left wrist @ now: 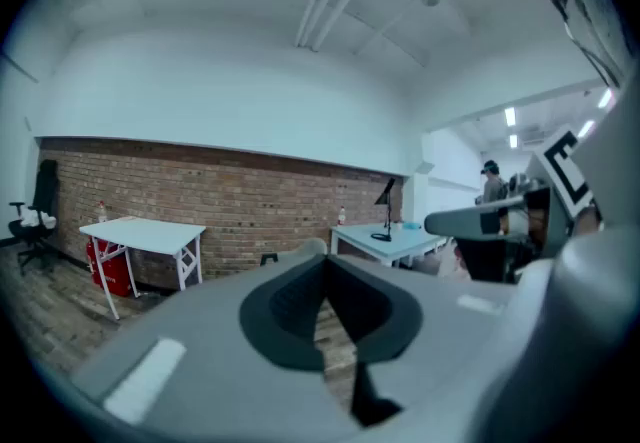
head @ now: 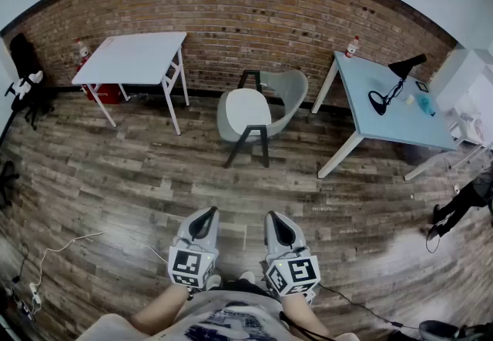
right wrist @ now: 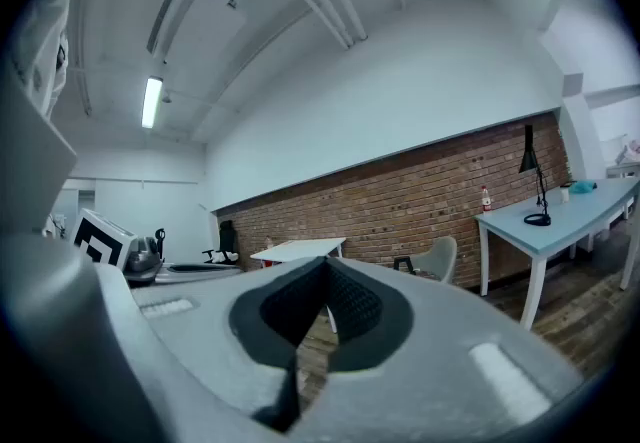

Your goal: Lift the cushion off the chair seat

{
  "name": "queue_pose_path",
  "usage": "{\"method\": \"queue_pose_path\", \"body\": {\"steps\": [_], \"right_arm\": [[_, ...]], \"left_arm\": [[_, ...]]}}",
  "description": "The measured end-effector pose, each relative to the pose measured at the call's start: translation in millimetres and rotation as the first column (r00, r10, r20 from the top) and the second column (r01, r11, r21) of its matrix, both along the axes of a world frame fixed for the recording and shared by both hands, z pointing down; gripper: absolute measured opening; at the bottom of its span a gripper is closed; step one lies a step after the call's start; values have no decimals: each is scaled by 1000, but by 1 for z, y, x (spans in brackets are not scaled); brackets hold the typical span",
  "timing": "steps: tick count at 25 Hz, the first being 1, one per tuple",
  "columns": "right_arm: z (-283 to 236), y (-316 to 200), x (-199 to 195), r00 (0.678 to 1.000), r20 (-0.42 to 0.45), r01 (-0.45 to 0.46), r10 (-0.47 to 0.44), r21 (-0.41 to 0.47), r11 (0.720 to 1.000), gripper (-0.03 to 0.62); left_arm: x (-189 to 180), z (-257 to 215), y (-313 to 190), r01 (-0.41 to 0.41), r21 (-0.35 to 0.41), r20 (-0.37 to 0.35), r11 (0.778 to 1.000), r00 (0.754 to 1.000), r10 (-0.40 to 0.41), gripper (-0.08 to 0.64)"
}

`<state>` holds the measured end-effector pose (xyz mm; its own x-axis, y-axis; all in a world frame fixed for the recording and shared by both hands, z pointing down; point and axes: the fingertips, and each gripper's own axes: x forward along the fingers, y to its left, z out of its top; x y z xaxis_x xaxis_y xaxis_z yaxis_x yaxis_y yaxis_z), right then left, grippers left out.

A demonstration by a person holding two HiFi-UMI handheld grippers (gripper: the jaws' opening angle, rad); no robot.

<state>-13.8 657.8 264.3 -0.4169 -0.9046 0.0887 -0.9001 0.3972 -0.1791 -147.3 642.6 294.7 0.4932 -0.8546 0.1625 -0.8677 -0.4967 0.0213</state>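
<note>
A grey shell chair point(head: 285, 97) on dark legs stands against the brick wall, between two tables. A white cushion point(head: 248, 111) lies on its seat. In the head view both grippers are held close to the person's body, far short of the chair. The left gripper point(head: 206, 214) is shut with nothing in it. The right gripper point(head: 273, 218) is also shut and empty. In the right gripper view the chair point(right wrist: 438, 257) shows beyond the closed jaws. In the left gripper view only the chair's top edge point(left wrist: 300, 250) peeks over the jaws.
A white table point(head: 139, 57) stands left of the chair and a light blue table point(head: 389, 105) with a black desk lamp point(head: 393, 79) to its right. A red box point(head: 108, 92) sits under the white table. Cables point(head: 54, 251) trail on the wooden floor at lower left.
</note>
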Motion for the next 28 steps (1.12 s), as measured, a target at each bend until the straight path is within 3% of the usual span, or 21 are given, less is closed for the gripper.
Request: {"method": "queue_pose_path", "body": {"steps": [7, 13, 21, 28], "right_arm": [[3, -16, 59, 1000, -13, 13, -12, 8, 1000, -3], [8, -29, 81, 1000, 16, 23, -23, 1, 1000, -2], [19, -61, 82, 999, 22, 47, -47, -29, 998, -2], [29, -122, 78, 999, 11, 37, -37, -49, 998, -2]], "left_arm": [[55, 6, -19, 21, 5, 10, 1000, 1000, -21, -8], [82, 10, -28, 27, -3, 23, 1000, 999, -27, -8], [81, 8, -61, 43, 3, 19, 999, 999, -43, -8], [73, 16, -124, 43, -3, 5, 999, 999, -43, -8]]}}
